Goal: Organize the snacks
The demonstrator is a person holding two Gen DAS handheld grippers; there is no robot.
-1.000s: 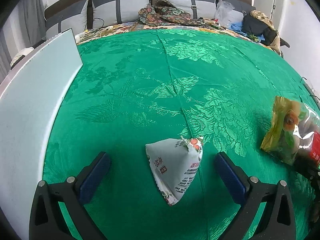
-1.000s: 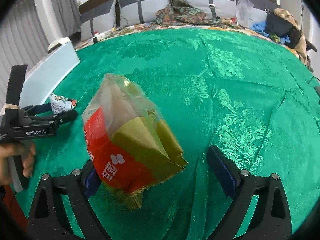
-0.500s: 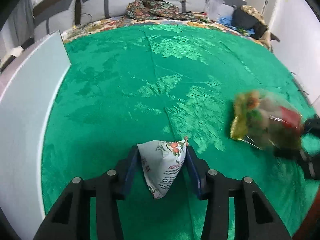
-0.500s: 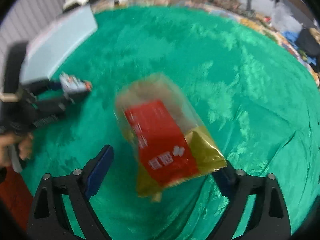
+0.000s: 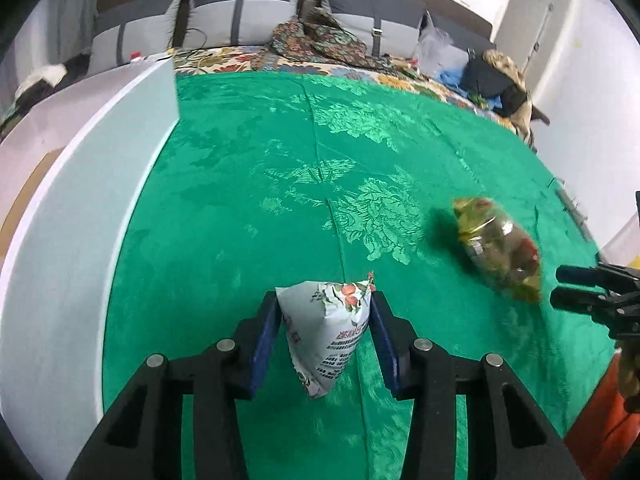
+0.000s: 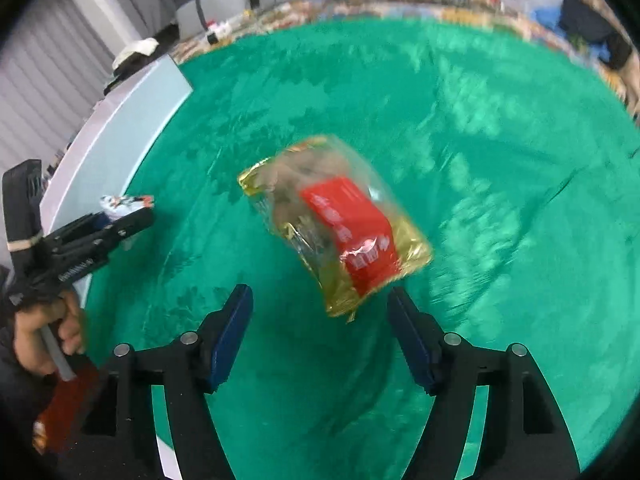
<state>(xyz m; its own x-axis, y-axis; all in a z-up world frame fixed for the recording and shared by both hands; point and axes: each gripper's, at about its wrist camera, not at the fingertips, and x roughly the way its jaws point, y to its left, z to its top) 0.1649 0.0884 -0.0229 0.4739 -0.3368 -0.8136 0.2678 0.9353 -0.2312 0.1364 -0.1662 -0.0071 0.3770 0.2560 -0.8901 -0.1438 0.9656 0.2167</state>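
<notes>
My left gripper [image 5: 324,312] is shut on a white triangular snack pouch [image 5: 326,330] with a fruit print and holds it above the green cloth [image 5: 280,184]. The same pouch [image 6: 120,204] shows at the left in the right wrist view, in the left gripper [image 6: 138,216]. A gold and red snack bag [image 6: 340,232] lies beyond my right gripper [image 6: 320,316], whose fingers are open and not touching it. The bag [image 5: 496,246] is blurred in the left wrist view, left of the right gripper [image 5: 560,288].
A white box [image 5: 80,184] stands along the left edge of the cloth; it also shows in the right wrist view [image 6: 120,120]. Cushions [image 5: 240,16], patterned fabric and bags lie at the far end. A white wall [image 5: 592,60] is on the right.
My left gripper closed on the white pouch and lifted it. My right gripper let go of the gold and red bag, which now sits ahead of its open fingers.
</notes>
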